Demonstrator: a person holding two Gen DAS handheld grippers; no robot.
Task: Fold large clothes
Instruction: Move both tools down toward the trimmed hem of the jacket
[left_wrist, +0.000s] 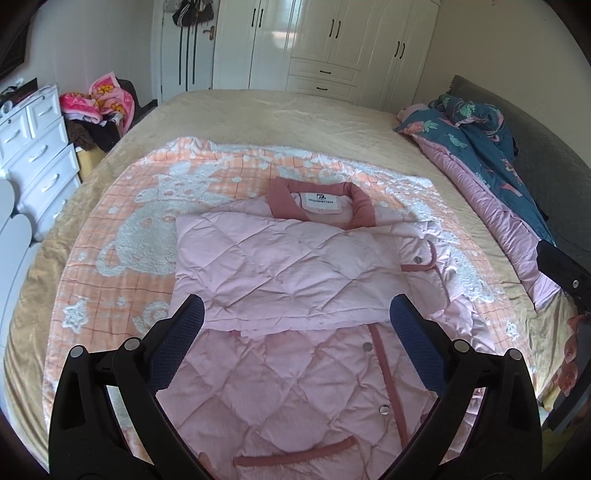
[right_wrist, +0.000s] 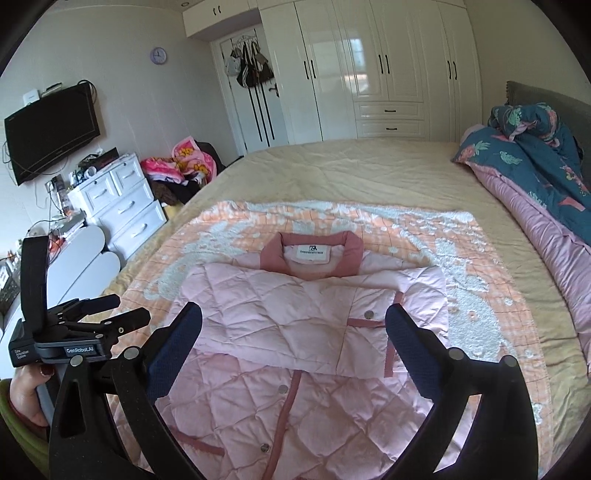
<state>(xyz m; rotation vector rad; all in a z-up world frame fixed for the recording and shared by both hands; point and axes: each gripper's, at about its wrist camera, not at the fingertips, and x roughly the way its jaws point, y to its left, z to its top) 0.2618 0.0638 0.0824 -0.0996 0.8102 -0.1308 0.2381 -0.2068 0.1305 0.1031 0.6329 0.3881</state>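
Left gripper: jaws spread wide, holding nothing | Right gripper: jaws wide apart, empty | Pink quilted jacket: partly folded, lying on the blanket just below and ahead of both grippers

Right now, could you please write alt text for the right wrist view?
A pink quilted jacket, sleeves folded across its front, lies on an orange patterned blanket on a bed. The open right claw hovers empty above it.
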